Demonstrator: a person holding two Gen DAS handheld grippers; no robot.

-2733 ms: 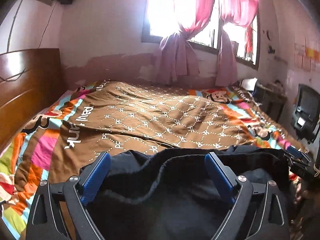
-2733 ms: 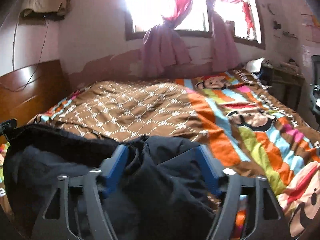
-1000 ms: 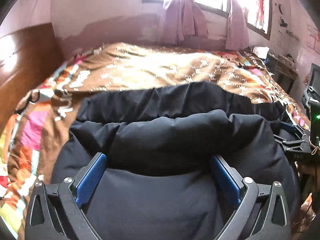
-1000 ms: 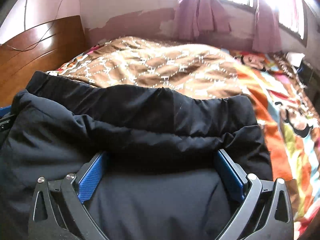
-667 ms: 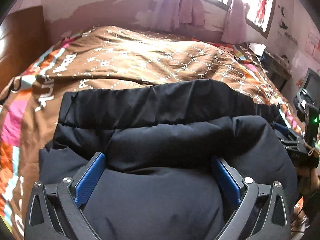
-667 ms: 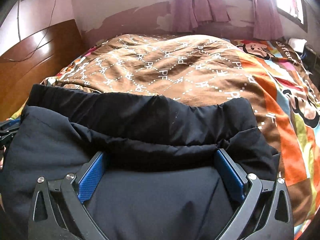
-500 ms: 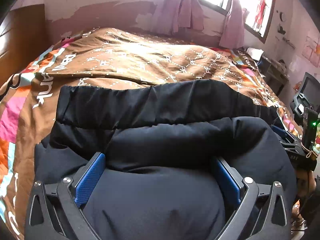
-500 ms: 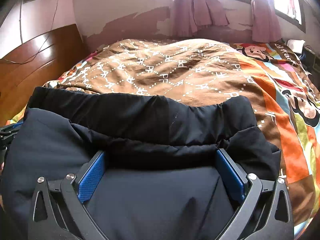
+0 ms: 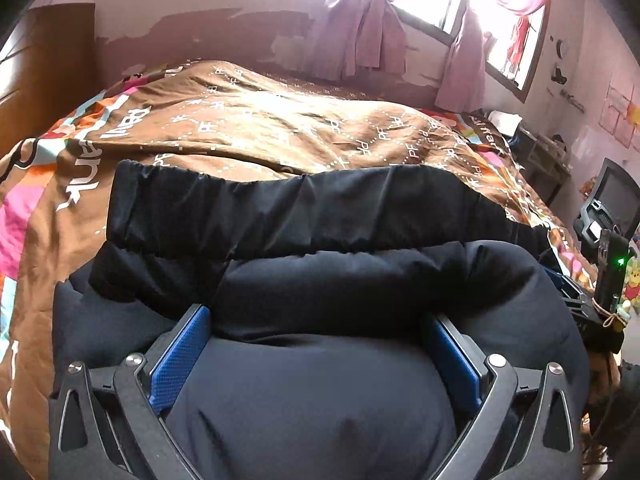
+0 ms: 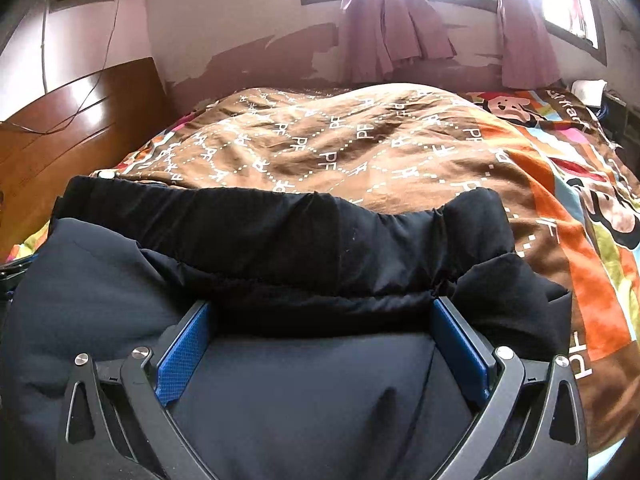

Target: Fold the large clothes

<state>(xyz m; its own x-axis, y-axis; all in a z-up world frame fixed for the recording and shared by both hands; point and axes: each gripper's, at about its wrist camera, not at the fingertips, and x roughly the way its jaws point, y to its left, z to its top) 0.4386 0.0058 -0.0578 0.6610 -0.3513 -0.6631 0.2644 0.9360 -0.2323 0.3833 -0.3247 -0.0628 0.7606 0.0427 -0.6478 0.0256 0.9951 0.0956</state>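
A black padded jacket lies spread across the near part of the bed, its gathered hem band farthest from me. My left gripper rests on it, jaws wide apart, with the puffy cloth bulging up between the blue pads; the fingertips are hidden under a fold. My right gripper sits the same way on the jacket, open, its blue pads against the bulge. The right gripper also shows at the far right edge of the left wrist view.
The bed carries a brown and multicoloured cartoon quilt. A wooden headboard stands at the left. Pink curtains hang at the window behind. A dark screen and a cluttered side table are at the right.
The jacket, bunched up in front of both grippers 2.7 s ago, now lies spread forward on the quilt. Over the last second both views tilted up slightly; the jaw width stayed the same.
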